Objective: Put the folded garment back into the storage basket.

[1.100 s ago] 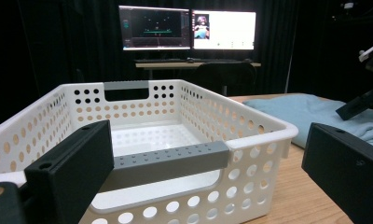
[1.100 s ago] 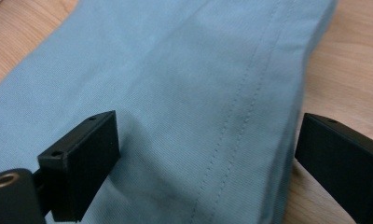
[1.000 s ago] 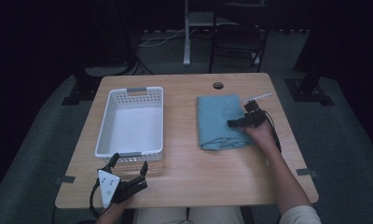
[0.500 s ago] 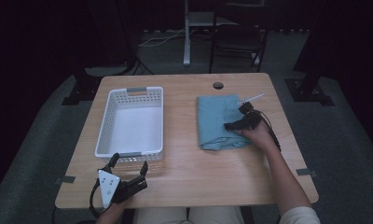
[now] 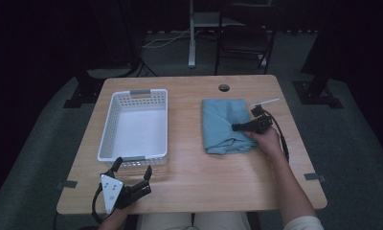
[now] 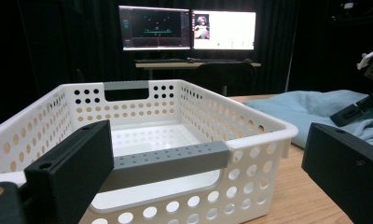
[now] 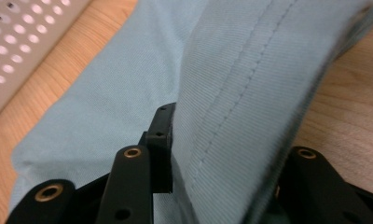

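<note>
At centre right of the high view, our right tool (image 5: pixel 238 127) lies level, its jaws having just closed on a fold of the one folded light-blue cloth (image 5: pixel 224 125) on the wooden bench (image 5: pixel 189 163). Lower left, our left tool (image 5: pixel 132 176) rests open before the one white perforated plastic basket (image 5: pixel 114 125).
</note>
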`<state>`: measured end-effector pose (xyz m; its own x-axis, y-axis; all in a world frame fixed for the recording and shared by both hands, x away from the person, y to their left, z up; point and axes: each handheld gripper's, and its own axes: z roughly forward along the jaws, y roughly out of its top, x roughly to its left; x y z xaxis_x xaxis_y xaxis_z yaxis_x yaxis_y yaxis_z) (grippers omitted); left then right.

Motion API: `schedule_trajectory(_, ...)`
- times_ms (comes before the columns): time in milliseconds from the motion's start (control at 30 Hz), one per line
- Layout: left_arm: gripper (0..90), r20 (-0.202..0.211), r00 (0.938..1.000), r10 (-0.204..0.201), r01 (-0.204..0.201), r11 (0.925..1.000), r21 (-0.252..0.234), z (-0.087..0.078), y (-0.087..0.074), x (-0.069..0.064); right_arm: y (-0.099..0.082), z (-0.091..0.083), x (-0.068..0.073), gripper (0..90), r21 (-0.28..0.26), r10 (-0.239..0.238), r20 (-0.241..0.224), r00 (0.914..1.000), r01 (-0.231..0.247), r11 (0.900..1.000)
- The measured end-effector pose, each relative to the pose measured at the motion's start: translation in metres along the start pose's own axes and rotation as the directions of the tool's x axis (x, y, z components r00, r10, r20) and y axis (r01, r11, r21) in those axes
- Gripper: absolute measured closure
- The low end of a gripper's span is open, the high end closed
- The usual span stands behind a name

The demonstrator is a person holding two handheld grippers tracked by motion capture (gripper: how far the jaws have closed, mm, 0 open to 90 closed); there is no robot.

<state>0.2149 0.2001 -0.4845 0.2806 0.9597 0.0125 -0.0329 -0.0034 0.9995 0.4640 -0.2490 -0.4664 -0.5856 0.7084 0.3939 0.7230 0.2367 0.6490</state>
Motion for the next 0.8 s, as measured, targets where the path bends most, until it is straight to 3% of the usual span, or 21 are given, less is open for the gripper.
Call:
schedule_trajectory(233, 3.4, 0.000, 1.0000, 0.000, 0.000, 1.0000, 0.000, 0.000, 0.000, 0.000, -0.007, 0.000, -0.001, 66.6, -0.057, 0.003, -0.029, 0.9996, -0.004, 0.9984)
schedule_trajectory(533, 3.4, 0.000, 1.0000, 0.000, 0.000, 1.0000, 0.000, 0.000, 0.000, 0.000, -0.003, -0.004, 0.013, 69.4, -0.103, -0.016, -0.024, 0.9996, 0.014, 0.9946)
schedule_trajectory(667, 3.4, 0.000, 1.0000, 0.000, 0.000, 1.0000, 0.000, 0.000, 0.000, 0.000, 0.000, -0.010, 0.019, 69.8, -0.156, -0.007, -0.060, 0.9982, -0.002, 0.9878)
schedule_trajectory(800, 3.4, 0.000, 1.0000, 0.000, 0.000, 1.0000, 0.000, 0.000, 0.000, 0.000, 0.006, -0.015, 0.026, 69.8, -0.178, -0.016, -0.063, 0.9979, 0.004, 0.9841)
